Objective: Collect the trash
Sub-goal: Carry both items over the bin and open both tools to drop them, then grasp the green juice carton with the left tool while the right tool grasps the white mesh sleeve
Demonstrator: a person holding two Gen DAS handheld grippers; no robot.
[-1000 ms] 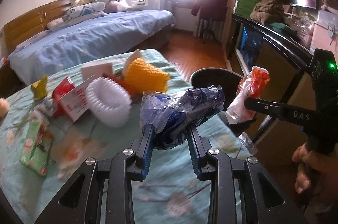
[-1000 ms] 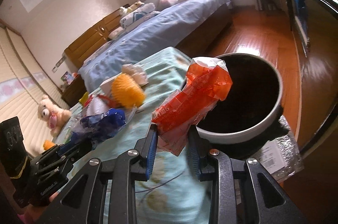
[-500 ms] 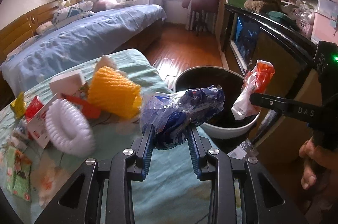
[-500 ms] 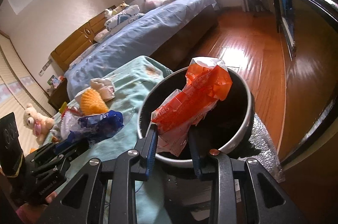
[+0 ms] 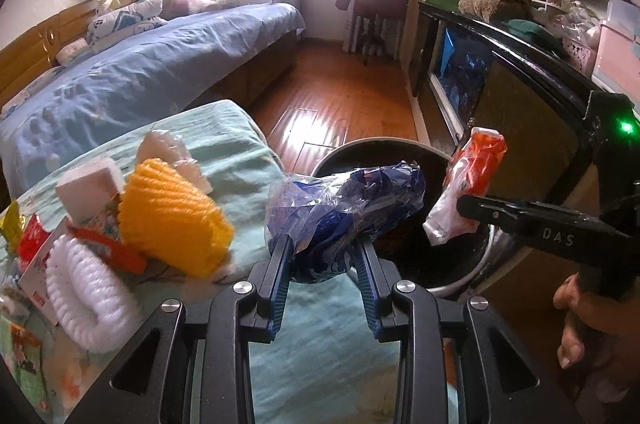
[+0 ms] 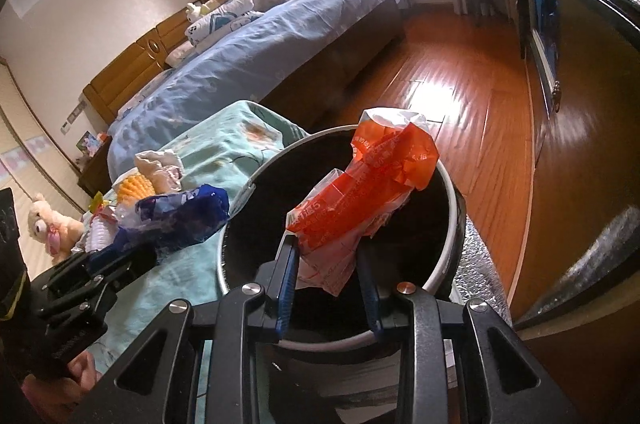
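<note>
My left gripper [image 5: 323, 244] is shut on a crumpled blue plastic wrapper [image 5: 352, 204], held at the table's right edge just short of the round dark trash bin [image 5: 460, 276]. My right gripper [image 6: 327, 244] is shut on an orange and white snack bag [image 6: 372, 192], which hangs over the bin's open mouth [image 6: 450, 256]. From the right wrist view the blue wrapper [image 6: 180, 216] and left gripper [image 6: 116, 256] sit left of the bin rim. In the left wrist view the orange bag [image 5: 468, 184] shows at the right, above the bin.
A teal cloth covers the table [image 5: 240, 160], which carries a yellow foam net [image 5: 172, 220], a white foam net [image 5: 88, 296], a white box [image 5: 88, 184] and red wrappers [image 5: 32, 240]. A blue bed [image 5: 140, 76], wood floor [image 6: 460, 92] and dark cabinet [image 5: 520, 112] surround it.
Both grippers have moved toward the bin with their wrappers still held. The orange bag has gone from the bin's near rim to over its mouth; the blue wrapper has reached the table's edge.
</note>
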